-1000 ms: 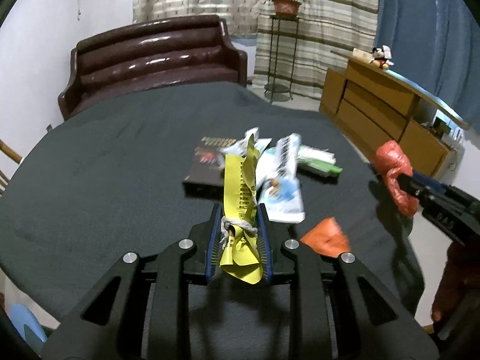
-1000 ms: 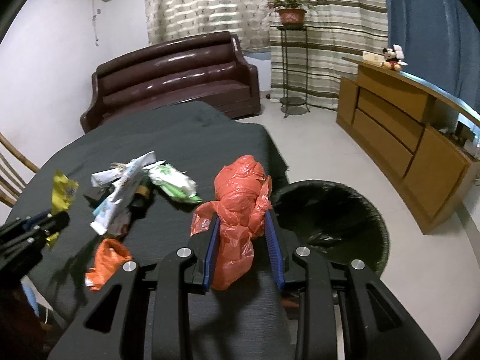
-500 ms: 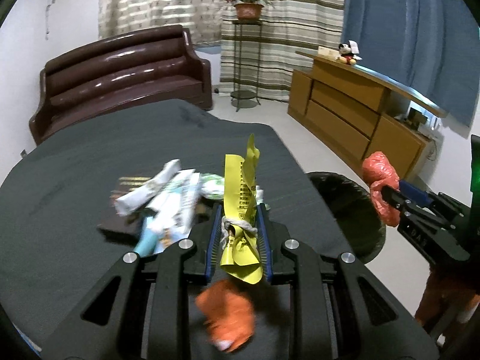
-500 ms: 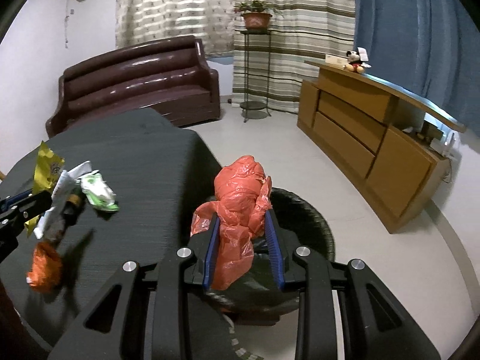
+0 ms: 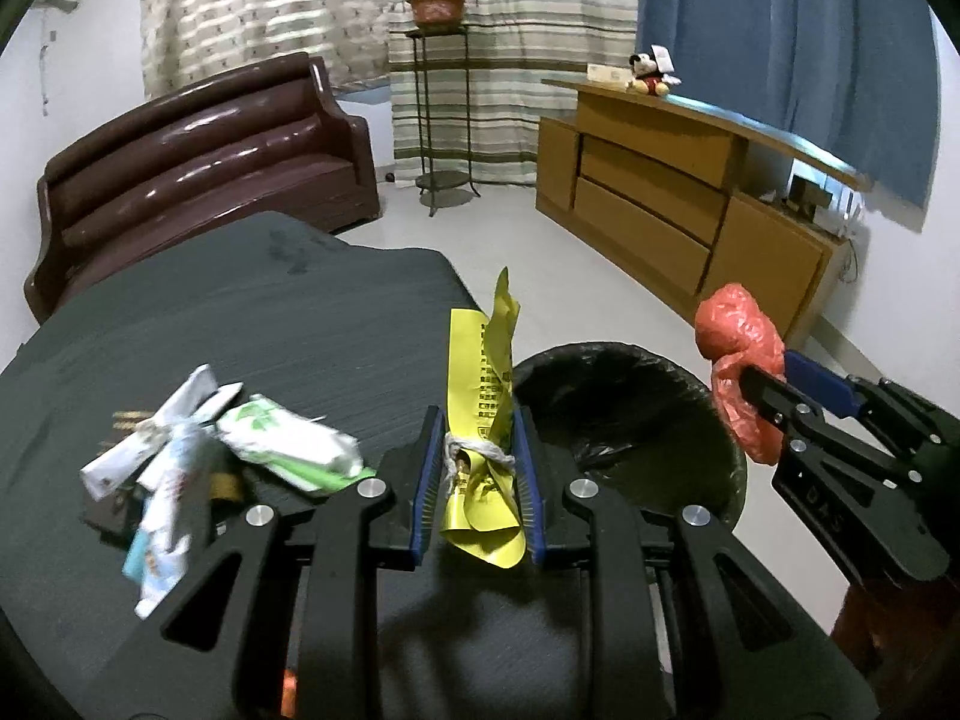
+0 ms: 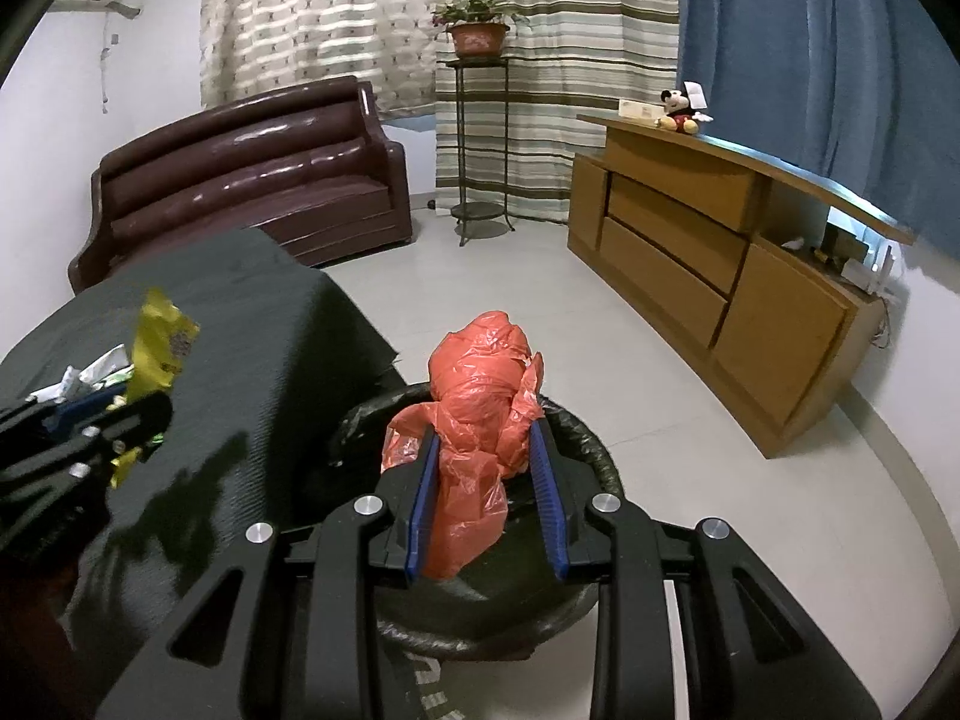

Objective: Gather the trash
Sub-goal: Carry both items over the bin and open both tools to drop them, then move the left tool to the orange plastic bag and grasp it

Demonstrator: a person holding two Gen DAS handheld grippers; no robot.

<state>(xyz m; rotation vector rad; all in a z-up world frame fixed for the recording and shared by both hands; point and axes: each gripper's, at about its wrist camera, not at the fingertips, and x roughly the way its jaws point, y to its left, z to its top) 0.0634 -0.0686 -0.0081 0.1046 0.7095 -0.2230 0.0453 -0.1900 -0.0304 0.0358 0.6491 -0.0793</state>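
A yellow printed wrapper [image 5: 485,414], an orange-red plastic bag [image 6: 480,420], a black-lined bin [image 6: 576,438], a dark brown sofa [image 6: 252,180], beige-and-green striped curtains [image 6: 510,60].

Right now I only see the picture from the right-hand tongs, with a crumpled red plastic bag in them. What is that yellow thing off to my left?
Observer: A long yellow printed wrapper, tied round with white string and clamped in the left tongs.
Operator: Is it over the bin?
Observer: I can't say for sure. In the left camera the round black-lined bin shows just ahead and to the right of it, with your crumpled red plastic bag past the bin's far side.
Operator: Is anything left on the table?
Observer: Yes, a pile of white and green packets lies on the dark cloth-covered table.
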